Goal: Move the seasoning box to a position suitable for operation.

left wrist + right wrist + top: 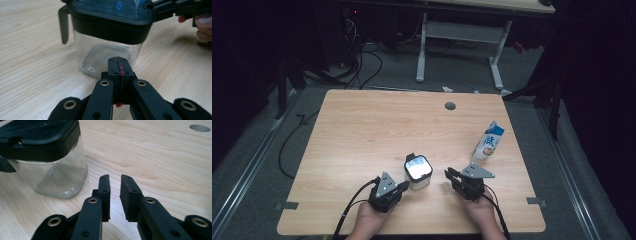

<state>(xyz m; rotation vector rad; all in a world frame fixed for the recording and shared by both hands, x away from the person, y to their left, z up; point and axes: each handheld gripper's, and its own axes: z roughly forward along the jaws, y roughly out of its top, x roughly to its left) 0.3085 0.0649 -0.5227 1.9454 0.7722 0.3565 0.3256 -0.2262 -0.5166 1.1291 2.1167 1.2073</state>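
Pale wood worktop (362, 130) in a dark room carries a square clear jar (418, 172) with a black lid (418, 167), standing upright near the front edge, between the two hand-held grippers. The jar looks like glass or hard plastic: stiff, smooth and likely slippery on its walls, breakable if knocked over, and seemingly empty, so fairly light. The black lid rim and its hanging side latch (63, 25) would give a surer hold than the bare walls. Left hand-held gripper (117, 65) sits just in front of the jar's lower corner, jaws pressed together with nothing between them. Right hand-held gripper (115, 183) has the jar ahead and to its left, close but apart, jaws a narrow gap apart and holding nothing. Farther right of that gripper a blue-and-white carton (488, 141) leans on the worktop.
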